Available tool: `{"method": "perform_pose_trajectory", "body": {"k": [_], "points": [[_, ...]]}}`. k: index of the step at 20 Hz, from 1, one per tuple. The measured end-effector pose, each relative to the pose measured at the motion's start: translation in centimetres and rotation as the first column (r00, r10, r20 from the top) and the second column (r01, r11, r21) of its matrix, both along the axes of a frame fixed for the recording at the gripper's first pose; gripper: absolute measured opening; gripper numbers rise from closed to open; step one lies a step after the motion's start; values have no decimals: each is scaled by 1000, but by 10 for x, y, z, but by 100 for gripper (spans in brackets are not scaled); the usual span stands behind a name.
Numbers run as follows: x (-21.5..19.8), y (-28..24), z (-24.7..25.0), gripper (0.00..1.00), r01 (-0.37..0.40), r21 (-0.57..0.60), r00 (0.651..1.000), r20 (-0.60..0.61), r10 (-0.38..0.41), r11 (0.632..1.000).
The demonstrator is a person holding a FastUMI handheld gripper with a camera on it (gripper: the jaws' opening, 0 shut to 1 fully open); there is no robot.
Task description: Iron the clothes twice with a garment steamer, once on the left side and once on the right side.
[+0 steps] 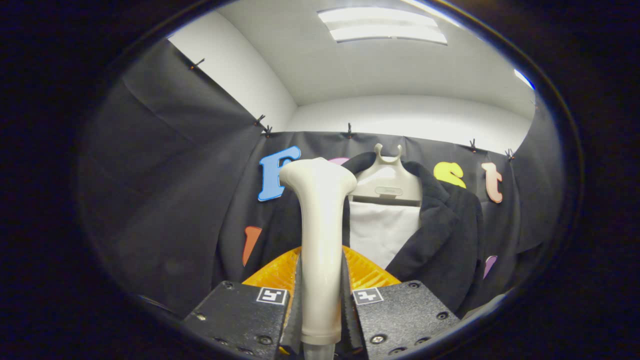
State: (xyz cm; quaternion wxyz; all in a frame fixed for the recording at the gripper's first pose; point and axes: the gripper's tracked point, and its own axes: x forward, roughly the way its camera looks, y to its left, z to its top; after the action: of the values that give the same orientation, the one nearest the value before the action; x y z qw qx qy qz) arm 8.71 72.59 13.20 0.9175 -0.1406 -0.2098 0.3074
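Gripper [320, 300] clamped on the steamer [320, 240], a finger pressing each side of its handle, head standing upright between them (cream, flared at the top). Just beyond and to the right hangs the dark coat [440, 240] on a pale hanger [387, 182], white panel [380, 235] showing at its open front.

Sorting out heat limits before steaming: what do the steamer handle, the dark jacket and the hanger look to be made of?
The steamer handle, clamped between the gripper fingers, looks like smooth cream plastic with a soft sheen. The dark jacket looks like fuzzy, matte fabric, perhaps fleece or wool; the nap shows at the collar. The hanger looks like pale moulded plastic.
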Motion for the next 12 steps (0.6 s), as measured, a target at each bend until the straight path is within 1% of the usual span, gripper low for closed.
{"method": "perform_pose_trajectory", "body": {"k": [3, 10, 12], "points": [[3, -9, -19, 34, 45, -27, 999, -14, -45, 999], [-3, -21, -63, 34, 60, -96, 996, -61, -66, 994], [-4, -29, -77, 34, 75, -108, 994, -74, -84, 991]]}}
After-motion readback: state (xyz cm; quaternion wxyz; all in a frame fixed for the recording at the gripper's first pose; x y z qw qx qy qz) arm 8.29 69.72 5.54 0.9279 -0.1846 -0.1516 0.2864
